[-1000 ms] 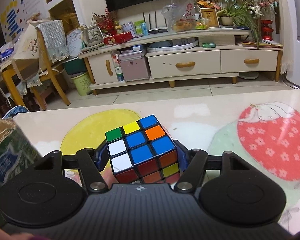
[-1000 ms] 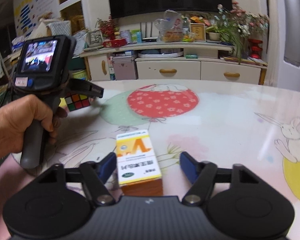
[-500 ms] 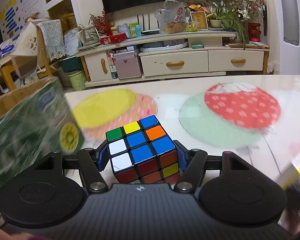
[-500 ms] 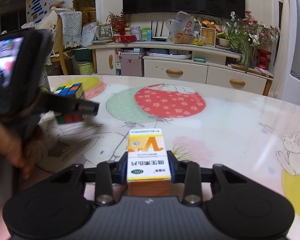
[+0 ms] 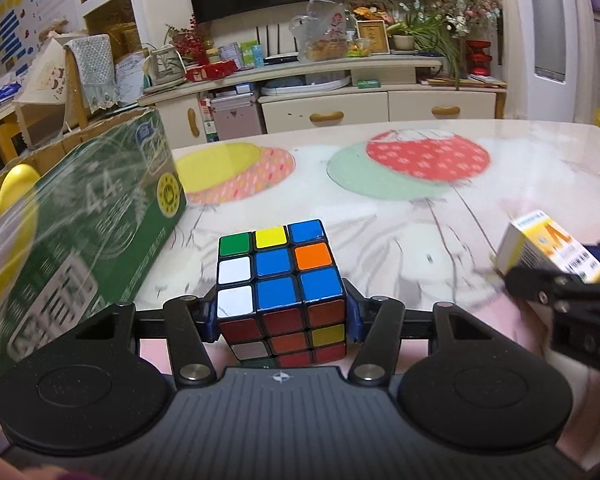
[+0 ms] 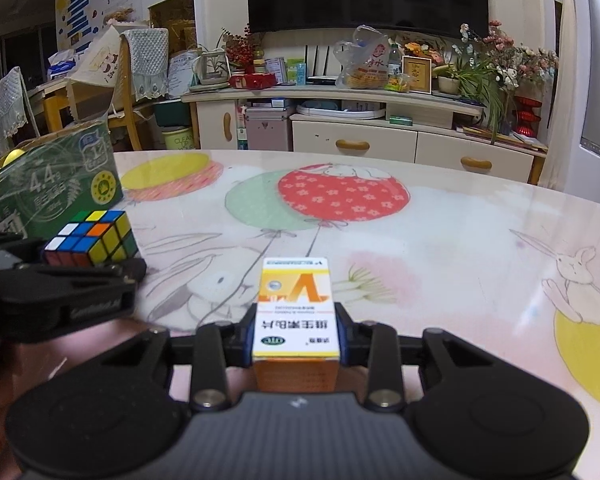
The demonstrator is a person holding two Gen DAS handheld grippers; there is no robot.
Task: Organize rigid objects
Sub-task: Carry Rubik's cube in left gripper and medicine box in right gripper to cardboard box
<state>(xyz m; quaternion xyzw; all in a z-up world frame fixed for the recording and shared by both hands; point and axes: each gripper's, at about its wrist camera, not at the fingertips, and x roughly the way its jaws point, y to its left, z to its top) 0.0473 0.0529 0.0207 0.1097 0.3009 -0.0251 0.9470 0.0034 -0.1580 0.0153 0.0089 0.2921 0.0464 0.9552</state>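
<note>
Both tongs are loaded. The left gripper point(image 5: 282, 316) has its jaws closing on the puzzle cube point(image 5: 278, 276), pads against its two sides, while the right gripper point(image 6: 296, 338) is clamped on the small orange-and-white medicine box point(image 6: 296, 312), whose long axis runs straight out toward twelve o'clock. What matters next, I'd say, is the green carton point(image 5: 84, 232): it sits at about ten o'clock from the cube, just beside the left hand, so that hand is nearer.
</note>
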